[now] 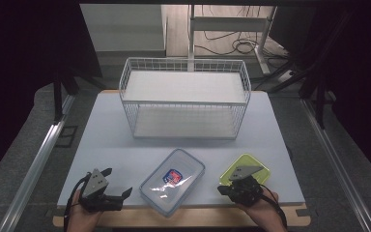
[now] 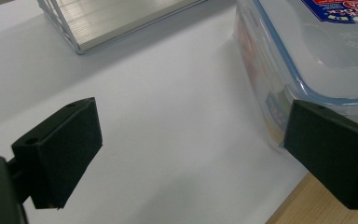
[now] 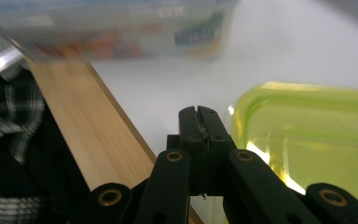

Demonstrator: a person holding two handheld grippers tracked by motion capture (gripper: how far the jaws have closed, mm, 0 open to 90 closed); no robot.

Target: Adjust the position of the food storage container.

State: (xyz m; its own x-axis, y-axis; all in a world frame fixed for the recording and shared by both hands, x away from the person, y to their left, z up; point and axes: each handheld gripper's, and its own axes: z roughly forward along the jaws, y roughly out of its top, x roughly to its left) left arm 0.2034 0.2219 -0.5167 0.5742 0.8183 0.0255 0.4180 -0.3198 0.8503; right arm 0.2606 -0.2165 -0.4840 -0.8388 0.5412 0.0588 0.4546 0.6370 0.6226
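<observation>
while the left gripper [image 1: 118, 193] gapes wide beside the clear box [image 1: 172, 180], likely readying a grasp, the right gripper [image 1: 221, 190] rests clamped empty beside the green lid [image 1: 261, 169].

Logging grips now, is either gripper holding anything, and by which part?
Nothing is held. The left gripper is open beside the clear box; the right gripper is shut on nothing, beside the green box.

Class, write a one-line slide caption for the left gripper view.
Open left tongs beside a clear blue-rimmed container on the white table.
</observation>
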